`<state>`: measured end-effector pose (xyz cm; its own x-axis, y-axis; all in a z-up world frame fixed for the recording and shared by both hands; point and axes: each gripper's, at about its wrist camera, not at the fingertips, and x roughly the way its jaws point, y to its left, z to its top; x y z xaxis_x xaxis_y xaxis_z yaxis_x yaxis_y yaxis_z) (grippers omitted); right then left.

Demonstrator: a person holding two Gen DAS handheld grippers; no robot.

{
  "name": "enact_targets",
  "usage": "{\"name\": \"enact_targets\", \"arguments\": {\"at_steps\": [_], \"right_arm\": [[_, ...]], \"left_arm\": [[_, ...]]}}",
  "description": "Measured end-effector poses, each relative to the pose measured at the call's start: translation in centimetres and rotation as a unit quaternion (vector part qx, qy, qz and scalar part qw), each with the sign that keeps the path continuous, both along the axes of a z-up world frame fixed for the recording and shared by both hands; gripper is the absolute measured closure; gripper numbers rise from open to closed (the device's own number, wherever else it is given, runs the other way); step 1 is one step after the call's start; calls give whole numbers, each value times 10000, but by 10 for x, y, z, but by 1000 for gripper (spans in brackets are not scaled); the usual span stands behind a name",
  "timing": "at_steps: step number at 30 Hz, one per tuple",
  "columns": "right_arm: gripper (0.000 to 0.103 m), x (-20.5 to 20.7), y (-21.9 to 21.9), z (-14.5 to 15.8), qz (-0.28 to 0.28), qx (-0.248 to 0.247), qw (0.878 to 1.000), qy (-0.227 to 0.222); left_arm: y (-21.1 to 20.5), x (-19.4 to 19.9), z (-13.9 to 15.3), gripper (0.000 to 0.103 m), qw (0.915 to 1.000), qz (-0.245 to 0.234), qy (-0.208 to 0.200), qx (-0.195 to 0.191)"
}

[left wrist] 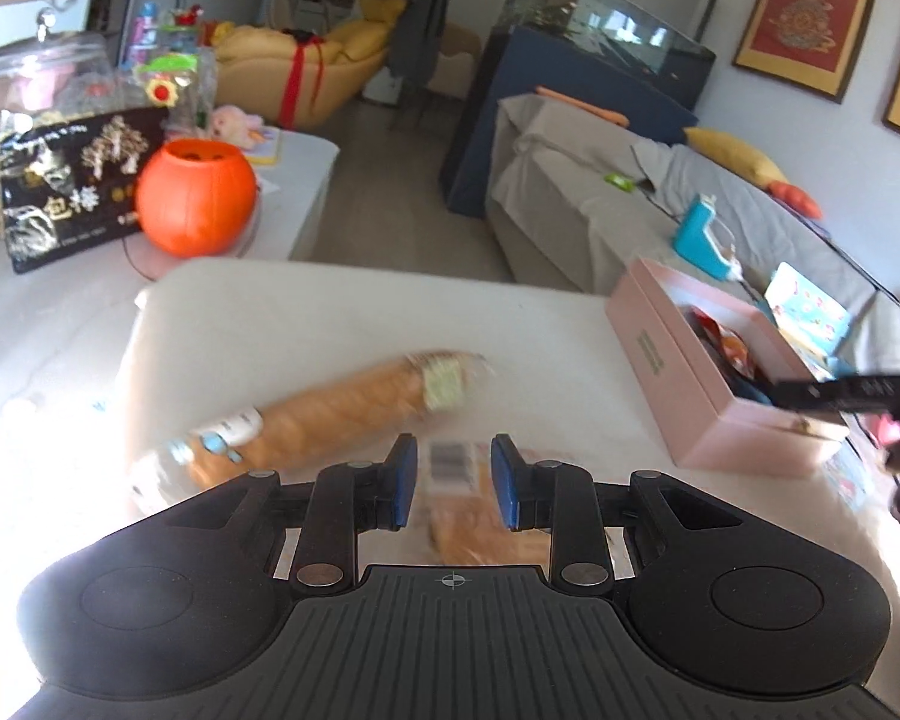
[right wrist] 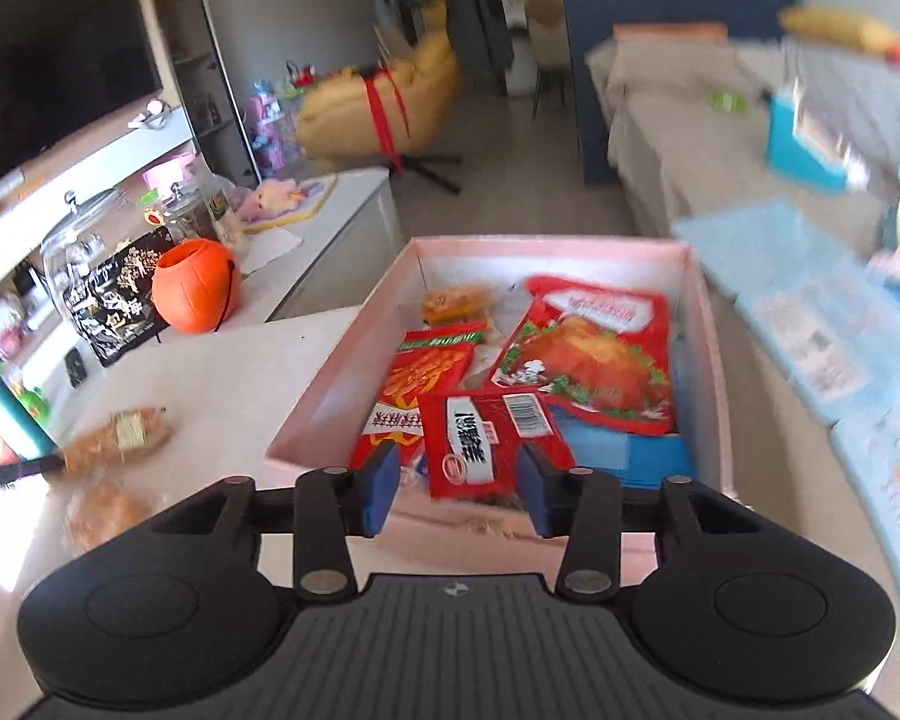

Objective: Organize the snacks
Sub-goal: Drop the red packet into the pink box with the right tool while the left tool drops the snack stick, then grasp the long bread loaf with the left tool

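Left of the pink box (left wrist: 714, 402) on the white surface (left wrist: 306, 312), a long wrapped bread snack (left wrist: 330, 414) lies aslant. The left gripper (left wrist: 453, 483) hovers just beyond it over a second, blurred bread packet (left wrist: 468, 510), fingers apart and gripping nothing. Over the pink box's near end, the right gripper (right wrist: 459, 489) has its fingers spread wide around a red snack packet (right wrist: 486, 441), which rests atop other packets inside, among them a roast chicken pouch (right wrist: 600, 354).
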<state>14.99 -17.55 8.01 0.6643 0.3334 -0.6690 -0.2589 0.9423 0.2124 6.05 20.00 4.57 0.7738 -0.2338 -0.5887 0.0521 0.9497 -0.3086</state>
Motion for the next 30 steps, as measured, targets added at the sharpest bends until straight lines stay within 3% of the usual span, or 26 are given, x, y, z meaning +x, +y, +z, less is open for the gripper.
{"name": "enact_targets", "arguments": {"at_steps": [5, 11, 13, 17, 20, 24, 29, 30], "right_arm": [[62, 31, 14, -17, -73, -160, 9993, 323], [60, 18, 22, -7, -111, -131, 9998, 24], [51, 4, 30, 1, 51, -222, 9995, -220], [31, -24, 54, 9, 595, -411, 9960, -519], [25, -43, 78, 3, 1192, -513, 9906, -430], [25, -56, 114, -12, 1706, -480, 9841, -146], [23, -51, 156, -29, 1681, -419, 9849, -36], [16, -48, 162, -33, 1665, -397, 9852, -10]], "left_arm": [[-7, -6, -10, 73, 9998, 39, -16, 187], [0, -11, -18, 72, 9998, 167, 71, -118], [-3, -10, -18, 71, 9995, 47, 108, -306], [-21, -7, -17, 71, 9942, -719, 233, -763], [-25, -8, -1, 71, 9961, -772, -100, -411], [0, 2, 15, 71, 9984, 13, -460, 328], [32, 28, 6, 71, 9955, 546, -143, 757], [35, 32, 2, 71, 9956, 524, -26, 775]]}}
